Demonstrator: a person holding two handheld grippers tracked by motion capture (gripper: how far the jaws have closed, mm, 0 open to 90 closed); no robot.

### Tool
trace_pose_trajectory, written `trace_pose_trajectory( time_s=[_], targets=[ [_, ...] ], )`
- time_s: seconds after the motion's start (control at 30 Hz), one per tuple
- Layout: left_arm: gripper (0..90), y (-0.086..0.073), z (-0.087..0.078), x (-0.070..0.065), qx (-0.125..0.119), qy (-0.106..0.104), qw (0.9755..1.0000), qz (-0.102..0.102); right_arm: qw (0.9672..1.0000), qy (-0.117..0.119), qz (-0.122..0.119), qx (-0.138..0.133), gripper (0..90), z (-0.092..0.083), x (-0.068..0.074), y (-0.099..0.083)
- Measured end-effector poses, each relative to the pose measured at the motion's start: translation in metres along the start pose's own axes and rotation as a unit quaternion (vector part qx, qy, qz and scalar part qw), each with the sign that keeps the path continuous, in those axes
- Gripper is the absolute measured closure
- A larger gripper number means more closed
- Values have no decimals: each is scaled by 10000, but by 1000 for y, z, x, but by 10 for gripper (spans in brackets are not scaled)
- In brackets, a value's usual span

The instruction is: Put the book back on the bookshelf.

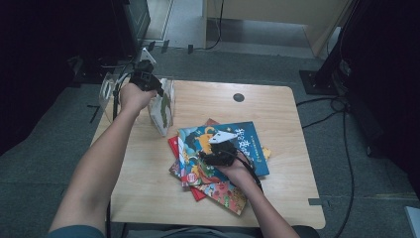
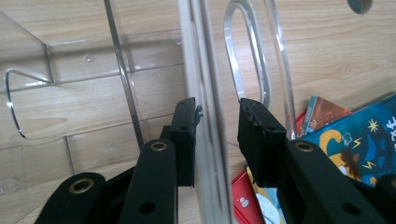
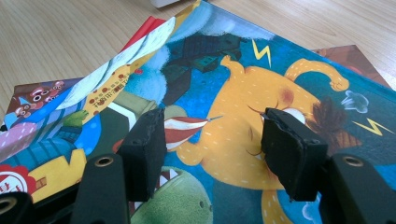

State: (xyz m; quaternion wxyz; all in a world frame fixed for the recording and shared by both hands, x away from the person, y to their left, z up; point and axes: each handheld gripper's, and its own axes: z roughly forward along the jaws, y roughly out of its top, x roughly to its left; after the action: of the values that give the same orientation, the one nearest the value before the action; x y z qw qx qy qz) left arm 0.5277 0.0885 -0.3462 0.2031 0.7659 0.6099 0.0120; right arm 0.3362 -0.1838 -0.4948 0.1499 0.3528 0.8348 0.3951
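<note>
The place looks like a lab or recording room: a small wooden bench point(image 1: 277, 119) stands alone on grey carpet point(image 1: 44, 148), with black stand bases point(image 1: 322, 79) and cables point(image 1: 341, 124) around it and dark equipment at the edges.

Both forearms bare, a teal sleeve point(image 1: 74, 232) at seven o'clock. Left gripper point(image 2: 217, 135) and right gripper point(image 3: 212, 154) are black, with ribbed pads, brass-ringed pivots, and a black cable point(image 1: 252, 174) trailing toward five o'clock.

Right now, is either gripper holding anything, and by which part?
Nothing is gripped. The left gripper straddles the clear rack's divider wall, jaws apart. The right gripper rests open on the top blue book.
</note>
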Motion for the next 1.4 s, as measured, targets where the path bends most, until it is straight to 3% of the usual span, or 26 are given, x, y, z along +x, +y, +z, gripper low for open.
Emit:
trace_pose_trajectory(
  time_s=[0.5, 0.77, 0.9, 1.1, 1.23, 1.4],
  targets=[
    [638, -10, -13, -5, -53, -102, 9995, 306, 10000, -3, 4, 2, 401, 0, 0, 0],
    [568, -29, -20, -7, -129, -373, 9975, 595, 10000, -6, 0, 4, 401, 0, 0, 0],
    [519, -37, -18, -6, -181, -464, 9968, 622, 10000, -9, 6, 6, 399, 0, 0, 0],
    [494, -53, -18, -12, -278, -697, 9940, 794, 10000, -19, 2, 9, 388, 0, 0, 0],
    [490, -63, -18, -17, -314, -719, 9922, 967, 10000, -19, 0, 23, 376, -1, 1, -1],
    [482, -75, -16, -20, -319, -966, 9892, 1056, 10000, -6, 26, 38, 374, -3, 1, -2]
  ],
)
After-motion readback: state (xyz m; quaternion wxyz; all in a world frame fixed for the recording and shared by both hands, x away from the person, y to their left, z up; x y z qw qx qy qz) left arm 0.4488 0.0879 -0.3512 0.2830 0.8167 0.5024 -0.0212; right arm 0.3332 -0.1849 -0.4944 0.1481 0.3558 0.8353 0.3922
